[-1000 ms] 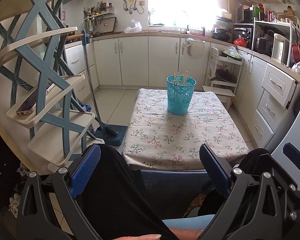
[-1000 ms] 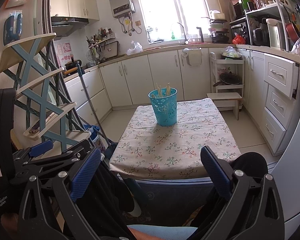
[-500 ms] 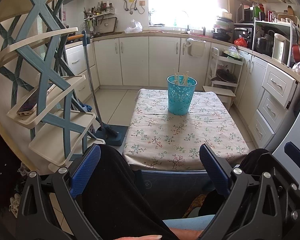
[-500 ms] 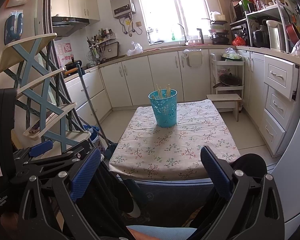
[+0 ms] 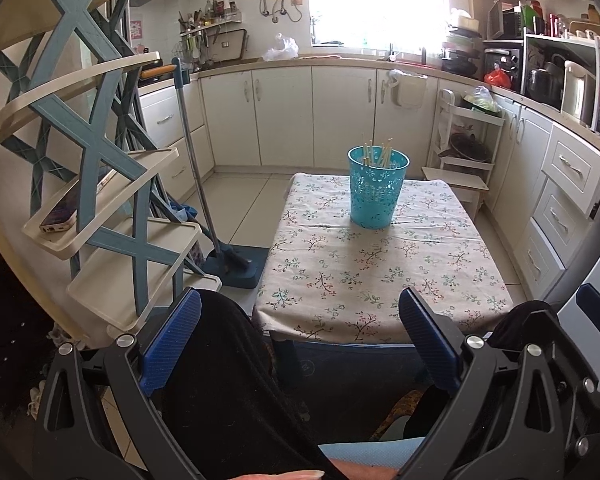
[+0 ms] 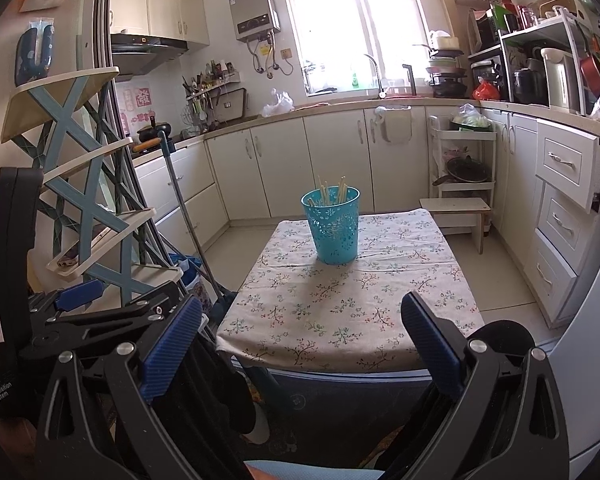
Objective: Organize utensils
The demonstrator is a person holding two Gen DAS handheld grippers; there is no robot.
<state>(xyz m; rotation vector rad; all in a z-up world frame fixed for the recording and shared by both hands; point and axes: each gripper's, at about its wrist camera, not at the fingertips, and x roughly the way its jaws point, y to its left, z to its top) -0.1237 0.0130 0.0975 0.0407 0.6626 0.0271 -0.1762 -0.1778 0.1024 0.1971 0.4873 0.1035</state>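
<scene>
A turquoise perforated basket (image 5: 377,189) stands upright on the far half of a low table with a floral cloth (image 5: 380,276); it also shows in the right wrist view (image 6: 333,226). Several pale chopsticks (image 5: 377,153) stick up inside it, also in the right wrist view (image 6: 332,194). My left gripper (image 5: 299,338) is open and empty, held low before the table's near edge. My right gripper (image 6: 300,342) is open and empty, likewise short of the near edge. Both are far from the basket.
A blue-and-cream tiered rack (image 5: 100,184) holding a phone (image 5: 60,216) stands at the left. A mop (image 5: 204,184) leans beside it. Cream cabinets (image 5: 312,116) run along the back and right. A small white cart (image 5: 470,140) and step stool (image 6: 456,208) stand beyond the table. My dark-clothed legs fill the foreground.
Both views have shifted only slightly; the basket and table sit a touch lower in the left view. Both grippers stay open and empty.
</scene>
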